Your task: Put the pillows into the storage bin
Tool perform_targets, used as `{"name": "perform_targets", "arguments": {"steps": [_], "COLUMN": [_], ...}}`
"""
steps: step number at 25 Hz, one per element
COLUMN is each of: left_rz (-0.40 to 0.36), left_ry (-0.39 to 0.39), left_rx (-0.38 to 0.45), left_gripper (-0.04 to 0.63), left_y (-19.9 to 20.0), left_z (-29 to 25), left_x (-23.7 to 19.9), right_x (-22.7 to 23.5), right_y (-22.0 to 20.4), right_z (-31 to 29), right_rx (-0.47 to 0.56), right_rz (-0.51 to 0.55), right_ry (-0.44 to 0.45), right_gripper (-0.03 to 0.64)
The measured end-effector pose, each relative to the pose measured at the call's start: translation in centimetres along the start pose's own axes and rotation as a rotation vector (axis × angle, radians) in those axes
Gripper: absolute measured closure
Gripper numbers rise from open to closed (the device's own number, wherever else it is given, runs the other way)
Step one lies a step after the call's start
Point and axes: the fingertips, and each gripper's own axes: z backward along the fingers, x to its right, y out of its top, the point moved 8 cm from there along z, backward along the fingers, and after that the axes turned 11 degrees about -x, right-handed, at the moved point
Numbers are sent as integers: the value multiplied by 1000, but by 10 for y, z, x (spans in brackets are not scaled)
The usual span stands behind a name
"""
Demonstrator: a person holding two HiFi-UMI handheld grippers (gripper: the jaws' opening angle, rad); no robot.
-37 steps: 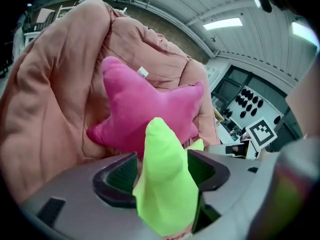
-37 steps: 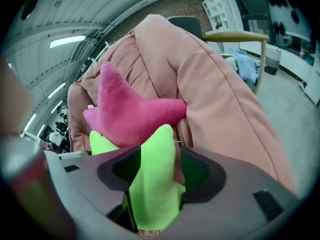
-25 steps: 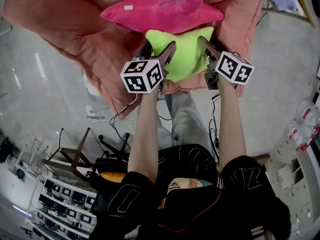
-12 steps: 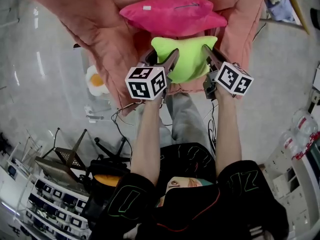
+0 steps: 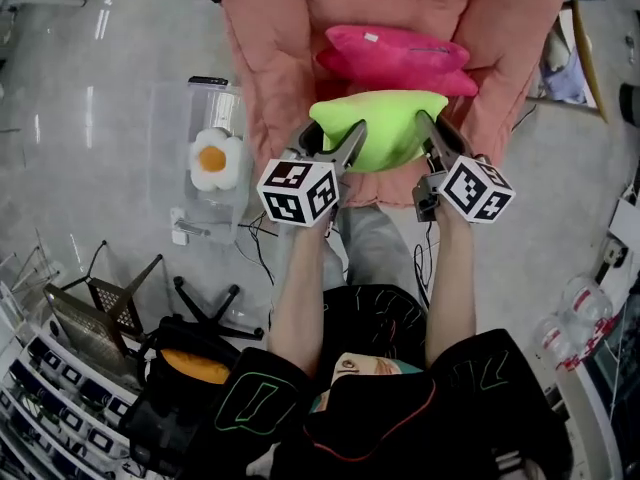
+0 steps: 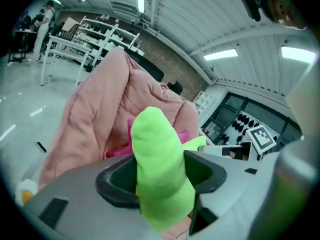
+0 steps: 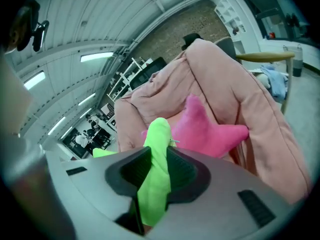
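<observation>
Grey glossy floor (image 5: 110, 118) carries everything. A pink padded lounger (image 5: 270, 58) stands on it, rising straight ahead of both sets of jaws and spreading wide to either side of them. One magenta pillow (image 5: 395, 53) lies on the lounger's seat, just beyond the jaw tips, nearer the right gripper (image 5: 440, 138) than the left gripper (image 5: 330, 140). A clear storage bin (image 5: 213, 93) sits on the floor, out to the left of the left jaws and beside the lounger's edge; a white-and-yellow egg-shaped plush (image 5: 214, 158) shows within its outline. Thin cables (image 5: 262, 243) trail on the floor behind and below the left jaws.
</observation>
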Motion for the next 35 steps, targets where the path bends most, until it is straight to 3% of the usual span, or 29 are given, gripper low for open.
{"name": "perform_targets", "arguments": {"steps": [6,15,20,24,28,32,35], "left_rz": [13,44,144,218,259,283,343], "left_ry": [28,112,124,181,275,375,434], "left_rx": [145,377,463,560,595,564,554], "left_gripper": [331,331,327,324,324,321,319], "left_y": [33,66,56,45,22,-6,-36], "left_z": [68,190,262,315,357,384,412], "left_x": [-5,-59,-102,-139,-171,-195,-227], "right_x": [-77,-223,-313,-381,-426,-447,-476], "right_y": [31,52,38,26,-5,-41,-80], "right_z": [4,-27,-47,-77,-110,-141,-173], "right_rx": [25,35,14,-32,-111,-210,-295], "right_rz": [116,333,443,553,614,634,650], "right_ry": [60,198,256,336,388,427,454], "right_gripper": [517,517,517,517,517,515,514]}}
